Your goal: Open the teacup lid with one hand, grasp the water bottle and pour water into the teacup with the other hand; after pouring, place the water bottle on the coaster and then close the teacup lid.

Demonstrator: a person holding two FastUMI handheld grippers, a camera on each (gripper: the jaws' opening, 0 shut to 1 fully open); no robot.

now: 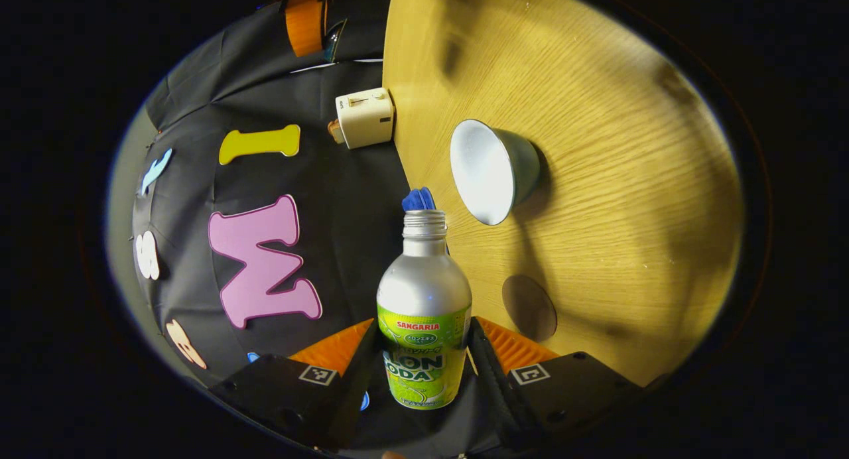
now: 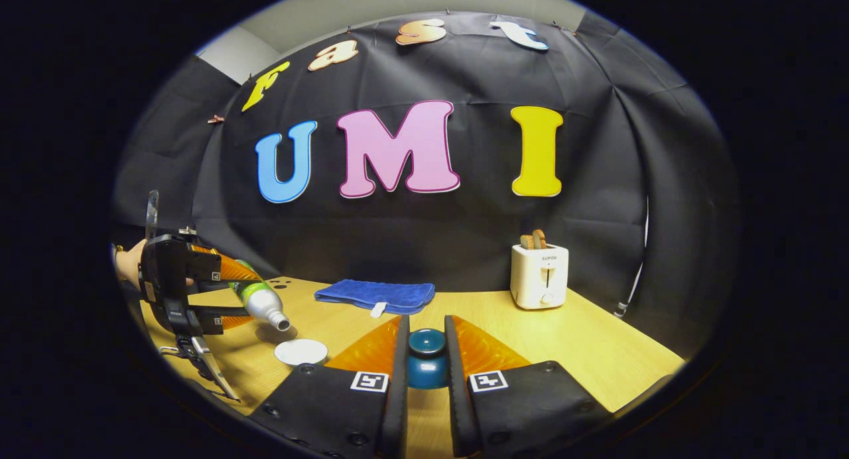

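While the left hand-held gripper clamps the water bottle, tipped with its open neck above the teacup on the bench, right hand-held gripper grips the teacup lid, coaster just beside the teacup

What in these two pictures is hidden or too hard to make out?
- Left gripper view: whether water is leaving the bottle; no stream is visible at its mouth.
- Left gripper view: the blue cloth, mostly hidden behind the bottle's neck.
- Right gripper view: water level in the teacup; too small.
- Right gripper view: the lid, partly covered by the right gripper.
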